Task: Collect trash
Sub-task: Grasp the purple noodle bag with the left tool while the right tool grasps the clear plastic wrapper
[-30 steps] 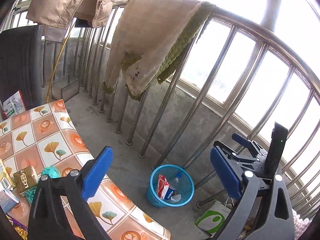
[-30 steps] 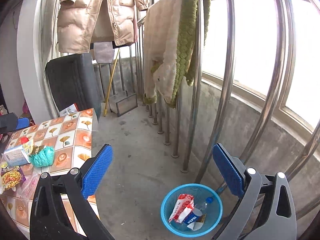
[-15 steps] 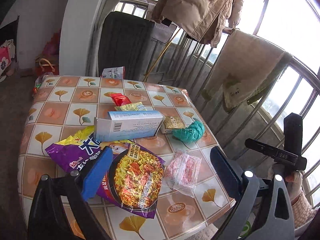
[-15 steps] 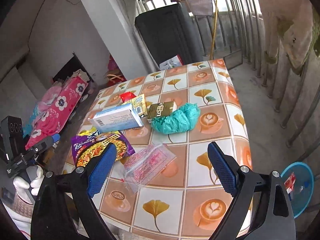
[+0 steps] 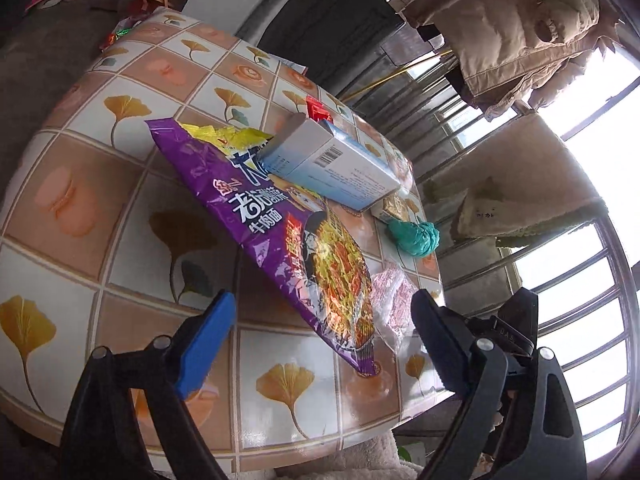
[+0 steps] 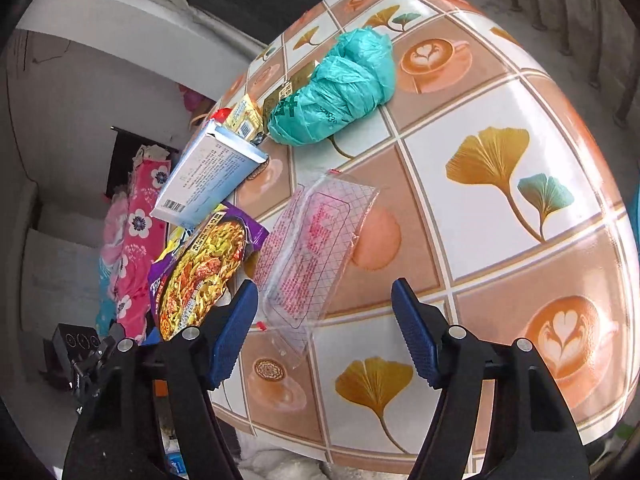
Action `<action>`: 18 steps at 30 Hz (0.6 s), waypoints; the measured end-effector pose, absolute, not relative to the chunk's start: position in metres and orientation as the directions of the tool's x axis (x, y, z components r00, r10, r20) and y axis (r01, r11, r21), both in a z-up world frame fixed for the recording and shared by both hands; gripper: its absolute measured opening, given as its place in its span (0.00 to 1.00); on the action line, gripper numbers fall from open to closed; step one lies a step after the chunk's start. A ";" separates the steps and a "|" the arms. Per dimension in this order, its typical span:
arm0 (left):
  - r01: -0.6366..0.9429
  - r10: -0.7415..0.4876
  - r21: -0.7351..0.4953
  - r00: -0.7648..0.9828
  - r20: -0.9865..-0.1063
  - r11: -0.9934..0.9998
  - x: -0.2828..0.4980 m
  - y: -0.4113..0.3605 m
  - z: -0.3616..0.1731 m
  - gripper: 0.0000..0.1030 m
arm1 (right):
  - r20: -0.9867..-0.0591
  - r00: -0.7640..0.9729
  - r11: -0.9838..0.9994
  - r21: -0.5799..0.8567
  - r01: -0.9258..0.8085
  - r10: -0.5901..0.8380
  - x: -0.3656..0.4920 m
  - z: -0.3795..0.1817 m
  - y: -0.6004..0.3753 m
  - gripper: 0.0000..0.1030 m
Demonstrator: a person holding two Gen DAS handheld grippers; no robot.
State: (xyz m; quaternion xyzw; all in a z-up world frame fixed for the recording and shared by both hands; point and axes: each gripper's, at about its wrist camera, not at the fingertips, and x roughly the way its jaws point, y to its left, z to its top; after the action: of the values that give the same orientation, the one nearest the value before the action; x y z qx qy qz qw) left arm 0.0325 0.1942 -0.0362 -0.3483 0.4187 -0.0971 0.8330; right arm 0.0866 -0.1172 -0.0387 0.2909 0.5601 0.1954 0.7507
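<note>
Trash lies on a table with a ginkgo-and-coffee patterned cloth (image 5: pixel 100 216) (image 6: pixel 500 128). A purple noodle wrapper (image 5: pixel 288 248) (image 6: pixel 200 276) lies in the middle, with a pale blue box (image 5: pixel 332 164) (image 6: pixel 204 176) resting on it. A clear pink-printed wrapper (image 6: pixel 316 240) (image 5: pixel 394 300) lies beside them. A crumpled teal bag (image 6: pixel 340 84) (image 5: pixel 414 236) and small gold packets (image 6: pixel 288 92) lie farther off. My left gripper (image 5: pixel 320 340) is open, just above the noodle wrapper's near end. My right gripper (image 6: pixel 324 332) is open over the clear wrapper's near end.
A red packet (image 5: pixel 316 110) lies behind the box. A black chair (image 5: pixel 332 20) stands past the table. A beige coat (image 5: pixel 516 28) and a towel (image 5: pixel 516 184) hang on the window railing. Pink flowered bedding (image 6: pixel 136 224) lies on the floor to the left.
Both grippers have swung from the blue floor bin to the table and have come down close over the trash. Both stay open and empty.
</note>
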 end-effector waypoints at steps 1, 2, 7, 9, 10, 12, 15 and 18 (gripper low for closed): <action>-0.136 -0.466 -0.677 0.628 -0.623 0.723 0.035 0.195 -0.039 0.84 | -0.726 0.291 0.750 0.660 0.040 0.623 0.087 -0.041 -0.116 0.60; -0.141 -0.474 -0.687 0.625 -0.621 0.713 0.037 0.195 -0.042 0.84 | -0.725 0.291 0.749 0.662 0.039 0.625 0.087 -0.041 -0.115 0.59; -0.174 -0.478 -0.701 0.617 -0.625 0.692 0.047 0.193 -0.053 0.79 | -0.731 0.300 0.759 0.650 0.031 0.613 0.093 -0.041 -0.107 0.54; -0.179 -0.474 -0.699 0.617 -0.628 0.692 0.050 0.192 -0.057 0.76 | -0.728 0.305 0.756 0.653 0.039 0.614 0.098 -0.043 -0.106 0.51; -0.186 -0.468 -0.693 0.615 -0.635 0.697 0.052 0.192 -0.059 0.73 | -0.728 0.307 0.755 0.654 0.044 0.613 0.100 -0.044 -0.104 0.49; -0.198 -0.454 -0.676 0.604 -0.655 0.710 0.056 0.189 -0.063 0.66 | -0.726 0.314 0.752 0.657 0.054 0.612 0.102 -0.045 -0.103 0.44; -0.212 -0.440 -0.652 0.584 -0.681 0.728 0.061 0.185 -0.070 0.56 | -0.726 0.323 0.751 0.657 0.065 0.607 0.105 -0.048 -0.100 0.38; -0.215 -0.451 -0.653 0.569 -0.688 0.726 0.063 0.183 -0.075 0.47 | -0.733 0.330 0.759 0.647 0.072 0.594 0.105 -0.048 -0.099 0.31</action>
State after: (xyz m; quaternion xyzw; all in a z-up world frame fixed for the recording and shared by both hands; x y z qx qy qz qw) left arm 0.0631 0.1827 -0.0754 -0.3630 0.4585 -0.0730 0.8079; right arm 0.1047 -0.0989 -0.0481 0.3016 0.5525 0.1721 0.7577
